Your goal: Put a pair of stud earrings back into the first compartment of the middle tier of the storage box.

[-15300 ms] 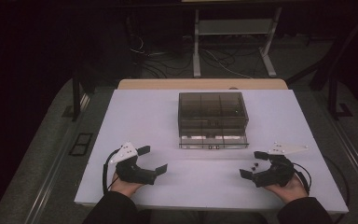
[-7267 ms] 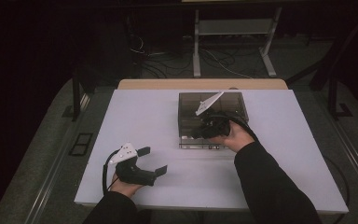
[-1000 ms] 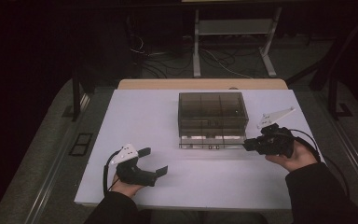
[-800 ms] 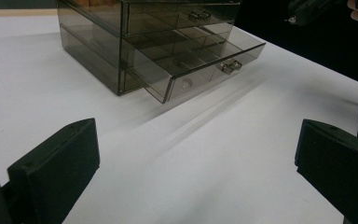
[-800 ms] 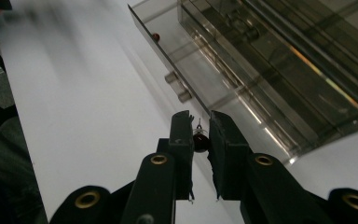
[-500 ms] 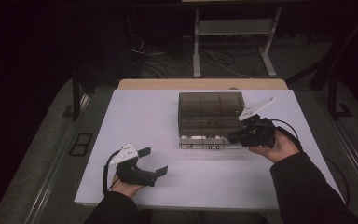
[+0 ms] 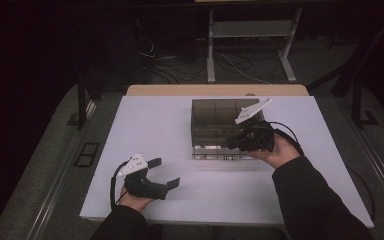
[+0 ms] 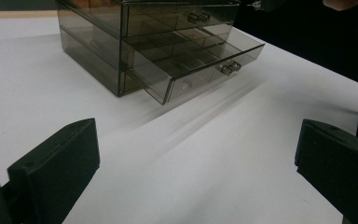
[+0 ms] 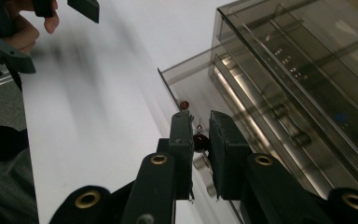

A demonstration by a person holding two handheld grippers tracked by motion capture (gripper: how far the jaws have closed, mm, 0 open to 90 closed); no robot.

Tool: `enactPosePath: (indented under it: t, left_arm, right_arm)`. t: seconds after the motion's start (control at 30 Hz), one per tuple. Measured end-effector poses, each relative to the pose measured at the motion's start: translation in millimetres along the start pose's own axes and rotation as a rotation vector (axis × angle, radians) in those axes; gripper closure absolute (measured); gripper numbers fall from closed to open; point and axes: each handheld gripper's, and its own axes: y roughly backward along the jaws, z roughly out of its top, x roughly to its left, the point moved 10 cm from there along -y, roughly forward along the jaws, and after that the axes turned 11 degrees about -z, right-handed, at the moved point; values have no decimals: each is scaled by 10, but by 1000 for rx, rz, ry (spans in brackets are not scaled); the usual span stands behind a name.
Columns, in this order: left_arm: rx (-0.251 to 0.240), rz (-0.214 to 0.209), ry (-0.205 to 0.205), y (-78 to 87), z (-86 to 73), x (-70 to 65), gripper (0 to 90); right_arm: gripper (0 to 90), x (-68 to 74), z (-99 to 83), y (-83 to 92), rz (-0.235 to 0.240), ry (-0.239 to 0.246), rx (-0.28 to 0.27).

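A smoky clear drawer box (image 7: 220, 117) stands at the middle back of the white table (image 7: 150, 130). Its lowest drawer (image 7: 215, 152) is pulled out toward me. My right gripper (image 7: 232, 143) hovers over the front right of that drawer, pointing left. In the right gripper view this gripper (image 9: 199, 126) is shut on a small dark red bead (image 9: 199, 141) with a thin metal pin, above the drawer (image 9: 200, 88). My left gripper (image 7: 164, 172) rests at the front left with its jaws wide open, well clear of the box (image 8: 121, 37) and drawer (image 8: 200, 65).
A second small red bead (image 9: 183, 105) sits by the drawer's front wall. The left hand and its gripper (image 9: 81, 7) show at the top left of the right gripper view. A tan table edge (image 7: 215, 90) lies behind the white top; cables and a stand's legs lie beyond.
My right hand has moved left from beside the box to over the open drawer's front, its jaws staying shut. The left hand has not moved.
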Motion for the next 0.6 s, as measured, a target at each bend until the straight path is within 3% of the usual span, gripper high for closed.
enactPosePath:
  t: [0.6]
  left_arm:
    - [-1, -2, 3, 0, 1, -3, 0]
  right_arm:
    - [785, 85, 129, -427, 17, 14, 13]
